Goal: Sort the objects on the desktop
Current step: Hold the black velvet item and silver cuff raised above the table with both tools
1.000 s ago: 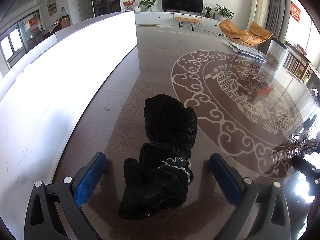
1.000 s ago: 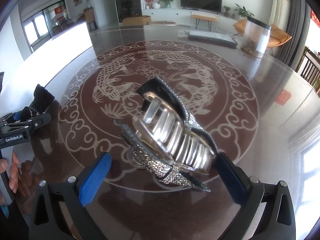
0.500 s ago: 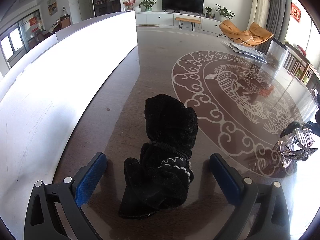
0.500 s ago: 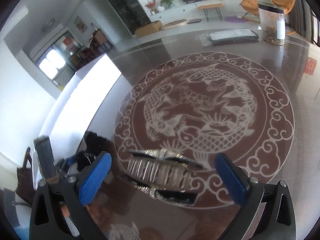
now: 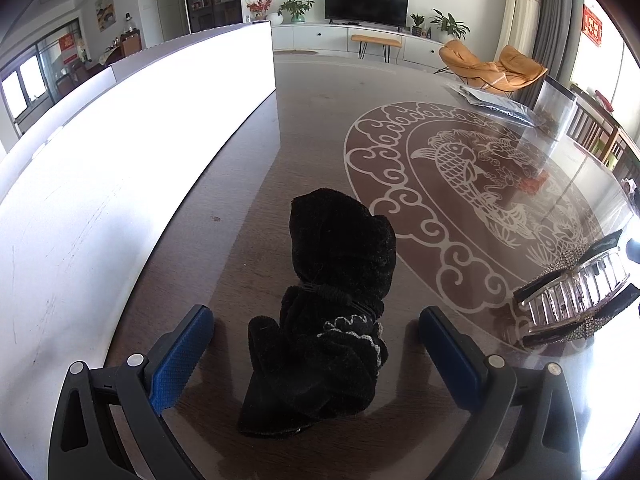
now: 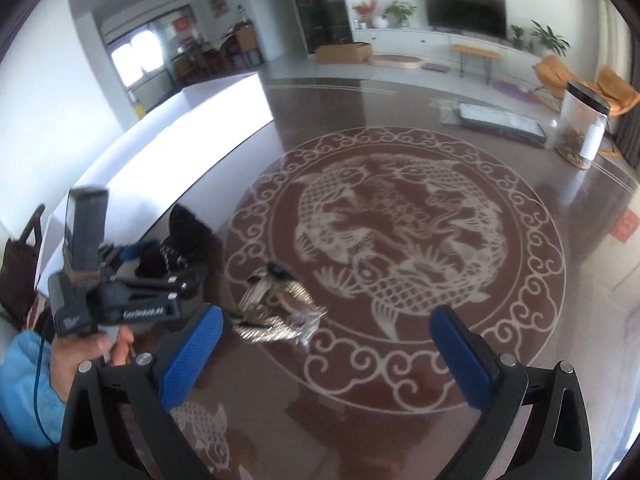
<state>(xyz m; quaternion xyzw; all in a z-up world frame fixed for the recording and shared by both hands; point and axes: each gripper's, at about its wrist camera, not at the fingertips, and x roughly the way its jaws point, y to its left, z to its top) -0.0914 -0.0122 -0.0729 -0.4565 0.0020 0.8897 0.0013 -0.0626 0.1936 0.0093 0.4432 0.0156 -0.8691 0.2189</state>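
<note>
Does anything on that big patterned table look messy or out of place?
Nothing spilled or broken. The black velvet pouch lies crumpled between the open left tool's fingers, and the sparkly hair claw lies loose on the table. The right tool is open, empty.

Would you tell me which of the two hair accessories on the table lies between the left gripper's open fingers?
The black velvet scrunchie does, framed by the left gripper. The rhinestone hair claw clip lies off to its right, outside the fingers.

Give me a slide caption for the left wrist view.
Open left gripper straddles a black scrunchie on the table, hair claw lying to its right.
</note>
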